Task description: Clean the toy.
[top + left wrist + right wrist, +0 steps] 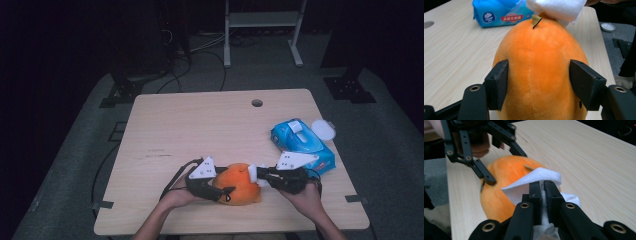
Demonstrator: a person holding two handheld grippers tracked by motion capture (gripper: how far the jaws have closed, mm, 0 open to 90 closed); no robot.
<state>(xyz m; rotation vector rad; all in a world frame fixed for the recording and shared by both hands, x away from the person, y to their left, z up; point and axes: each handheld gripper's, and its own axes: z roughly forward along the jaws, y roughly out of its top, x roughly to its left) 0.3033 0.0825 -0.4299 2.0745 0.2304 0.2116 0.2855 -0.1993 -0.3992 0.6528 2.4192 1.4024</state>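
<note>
Here the orange plush toy [240,183] lies beside the blue wipes pack [302,141] on the table [200,130]; the left claw [537,82] clamps its sides, while the right claw [543,195] pinches a white wipe [534,182]. Best wipe gently, keeping the clamp steady.

Our L gripper [220,192] sits low w/ jaws spread wide, pads pressed on both sides of what's between them. Our R gripper [254,173] points toward it, jaws pinched nearly together. Both hands near table's front edge.
</note>
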